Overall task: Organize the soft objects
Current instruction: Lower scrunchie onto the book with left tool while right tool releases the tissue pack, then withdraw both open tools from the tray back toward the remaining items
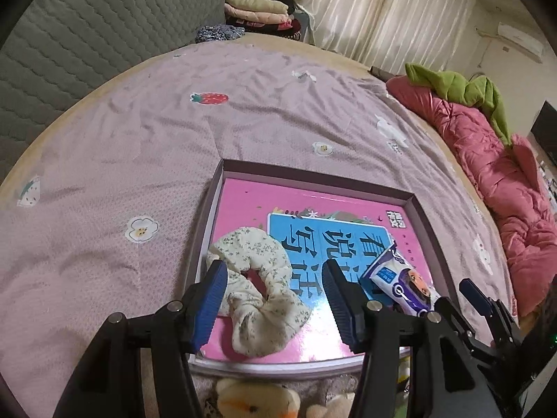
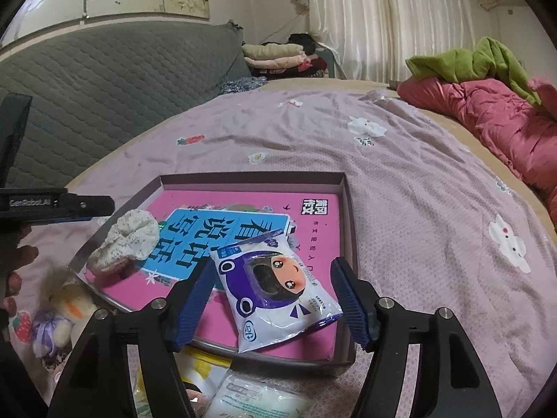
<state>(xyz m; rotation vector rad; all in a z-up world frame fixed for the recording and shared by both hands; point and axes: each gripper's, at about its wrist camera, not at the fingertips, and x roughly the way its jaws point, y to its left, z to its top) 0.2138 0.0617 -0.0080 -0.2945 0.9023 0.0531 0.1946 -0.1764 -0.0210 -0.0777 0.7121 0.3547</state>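
You face one wide bed with a mauve sheet, patterned with flowers and strawberries. One rumpled red quilt runs along its edge at two o'clock, with one green cloth on top. A stack of folded clothes sits at twelve o'clock.

In the middle of the bed lies one shallow open box lined with a pink and blue printed sheet. Two soft things rest inside it.

The first is one cream floral scrunchie at the box's near left corner. In the left wrist view its ring lies flat, with its long axis running from eleven to five o'clock.

The second is one white and purple packet with a cartoon face, at the near right of the box. In the right wrist view its long axis runs from eleven to five o'clock, with the face turned up.

Below the box, at seven o'clock, lies one plush duck toy. At six o'clock lie two more packets, partly hidden.

Your left gripper tilts downward over the scrunchie, jaws released, pads clear of the fabric. Your right gripper tilts downward over the cartoon packet, jaws spread wide, gripping nothing.
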